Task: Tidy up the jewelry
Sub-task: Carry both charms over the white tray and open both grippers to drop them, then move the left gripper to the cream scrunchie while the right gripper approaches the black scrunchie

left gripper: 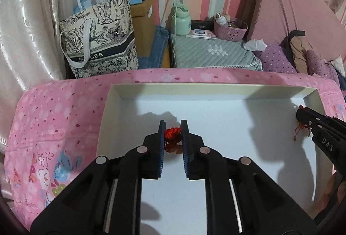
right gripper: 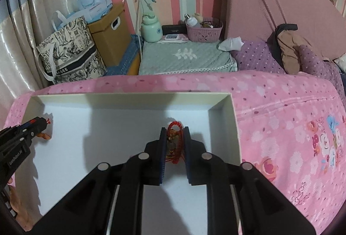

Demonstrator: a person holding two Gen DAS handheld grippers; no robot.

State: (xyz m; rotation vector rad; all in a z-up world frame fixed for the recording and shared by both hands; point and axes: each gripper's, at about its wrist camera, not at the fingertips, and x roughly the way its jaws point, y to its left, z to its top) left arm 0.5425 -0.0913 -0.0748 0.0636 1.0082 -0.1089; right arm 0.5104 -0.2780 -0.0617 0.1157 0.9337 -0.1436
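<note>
A shallow white box (left gripper: 216,90) lies on a pink flowered cover. My left gripper (left gripper: 173,124) points down into the box's left half, and a bunched red cord bracelet (left gripper: 173,137) fills the narrow gap between its blue pads. An orange-brown part of it hangs just below. My right gripper (right gripper: 174,130) is over the right half of the box (right gripper: 129,97), with a second red cord bracelet (right gripper: 174,142) between its pads; the loop sticks out past the tips. Each gripper shows in the other's view: right gripper (left gripper: 302,110), left gripper (right gripper: 44,121).
The pink flowered cover (right gripper: 281,116) surrounds the box. Behind it stand a printed tote bag (left gripper: 99,40), a cardboard box (right gripper: 108,36) and a low quilted table (left gripper: 212,51) with a green bottle (left gripper: 180,21) and a pink basket (left gripper: 230,28). Purple pillows (right gripper: 259,55) lie at the right.
</note>
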